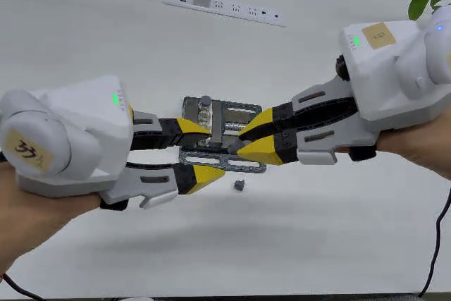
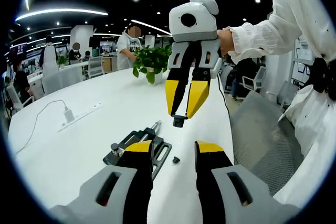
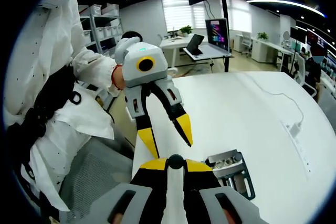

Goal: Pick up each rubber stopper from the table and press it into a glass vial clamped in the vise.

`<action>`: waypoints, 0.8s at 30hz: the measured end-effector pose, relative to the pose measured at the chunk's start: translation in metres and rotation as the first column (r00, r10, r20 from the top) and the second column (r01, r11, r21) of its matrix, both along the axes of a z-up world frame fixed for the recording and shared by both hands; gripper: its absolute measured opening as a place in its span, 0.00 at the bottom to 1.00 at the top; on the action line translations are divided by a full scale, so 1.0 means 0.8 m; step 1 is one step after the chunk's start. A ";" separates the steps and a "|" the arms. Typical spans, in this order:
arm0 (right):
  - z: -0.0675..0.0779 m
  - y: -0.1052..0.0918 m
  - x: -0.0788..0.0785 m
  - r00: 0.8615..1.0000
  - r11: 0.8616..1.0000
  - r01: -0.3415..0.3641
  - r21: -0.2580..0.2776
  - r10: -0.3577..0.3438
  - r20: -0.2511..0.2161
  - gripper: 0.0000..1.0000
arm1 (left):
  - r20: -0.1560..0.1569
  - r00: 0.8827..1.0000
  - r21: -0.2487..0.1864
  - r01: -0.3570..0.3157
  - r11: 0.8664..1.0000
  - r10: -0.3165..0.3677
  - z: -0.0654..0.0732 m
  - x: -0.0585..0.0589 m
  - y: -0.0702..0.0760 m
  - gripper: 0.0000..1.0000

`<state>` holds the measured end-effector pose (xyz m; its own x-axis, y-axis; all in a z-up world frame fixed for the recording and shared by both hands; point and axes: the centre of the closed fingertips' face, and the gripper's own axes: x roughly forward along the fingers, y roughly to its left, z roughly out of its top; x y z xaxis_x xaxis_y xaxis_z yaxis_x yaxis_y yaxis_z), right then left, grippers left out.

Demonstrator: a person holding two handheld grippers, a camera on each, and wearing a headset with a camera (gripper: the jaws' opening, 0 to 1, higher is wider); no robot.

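Nearest us is the left gripper [image 1: 215, 149], its jaws spread wide with nothing between them, pointing in at the vise [image 1: 243, 114] from the left. The vise sits mid-table [image 1: 141, 47], and at its left end stands a vial [image 1: 205, 112] whose top looks already plugged. We cannot tell whether another vial mouth is free. Just in front of the vise a loose stopper [image 1: 239, 186] lies on the table, apart from both grippers. From the right comes the right gripper [image 1: 237, 141], jaws closed on a small dark stopper [image 3: 175, 161] pinched at their very tips, held over the vise. We judge the stopper to be light, soft and grippy, so it should not slip, though a hard squeeze may deform it. We would hold it by the sides of its wider head, leaving the narrow end free to enter the vial. The glass is brittle, so we would press straight down, gently.
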<state>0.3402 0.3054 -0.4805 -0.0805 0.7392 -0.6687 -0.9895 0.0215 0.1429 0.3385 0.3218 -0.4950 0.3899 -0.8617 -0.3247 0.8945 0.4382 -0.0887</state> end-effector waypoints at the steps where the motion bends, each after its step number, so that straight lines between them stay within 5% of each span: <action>1: 0.001 0.001 0.002 1.000 1.000 0.004 0.000 -0.004 0.002 0.06 | 0.000 1.000 0.000 -0.004 1.000 0.004 -0.001 0.000 0.002 0.30; 15: -0.001 0.015 0.045 0.997 0.995 0.078 -0.059 -0.076 0.031 0.06 | 0.028 0.998 0.012 -0.052 0.999 0.052 -0.013 0.012 0.041 0.51; 24: -0.012 0.025 0.073 0.995 0.988 0.090 -0.127 -0.084 0.050 0.06 | 0.046 0.998 0.027 -0.036 0.999 0.035 -0.023 0.014 0.051 0.62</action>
